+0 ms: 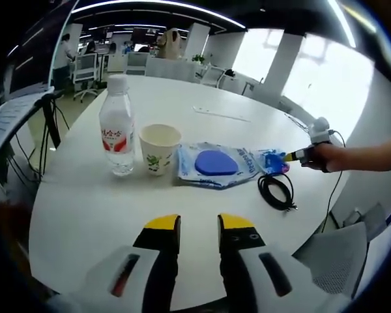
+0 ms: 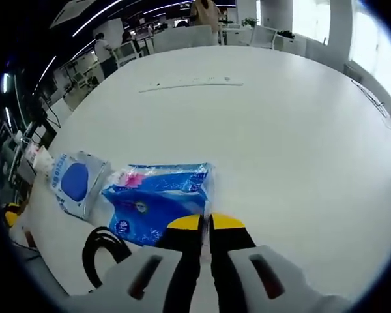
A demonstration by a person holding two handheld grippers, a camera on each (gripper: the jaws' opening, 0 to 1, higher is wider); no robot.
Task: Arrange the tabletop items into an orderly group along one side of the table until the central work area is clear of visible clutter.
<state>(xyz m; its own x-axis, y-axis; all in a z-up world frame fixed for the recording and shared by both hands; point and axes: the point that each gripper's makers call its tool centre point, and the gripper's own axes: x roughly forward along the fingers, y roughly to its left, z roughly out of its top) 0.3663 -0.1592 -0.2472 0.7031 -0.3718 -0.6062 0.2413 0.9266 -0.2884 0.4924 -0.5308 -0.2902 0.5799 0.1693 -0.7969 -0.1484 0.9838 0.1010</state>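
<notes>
On the white round table [image 1: 182, 98] a clear water bottle [image 1: 117, 127] with a red label, a paper cup [image 1: 159, 149] and a blue-printed pouch [image 1: 216, 164] stand in a row. Right of them lies a small blue tissue packet [image 1: 272, 161], with a coiled black cable [image 1: 277, 189] in front of it. My left gripper [image 1: 199, 225] hovers open over the near table edge, with nothing between its jaws. My right gripper [image 2: 206, 223], held by a hand [image 1: 326, 156], is shut on the corner of the tissue packet [image 2: 159, 199]. The pouch [image 2: 75, 179] and cable [image 2: 101, 251] lie to its left.
A thin pale strip [image 2: 189, 83] lies on the far part of the table [image 2: 280, 130], and a thin cable [image 2: 378, 104] runs along its far right edge. Office chairs [image 1: 85, 68], desks and people are beyond the table. A stand with papers [image 1: 16, 114] is at the left.
</notes>
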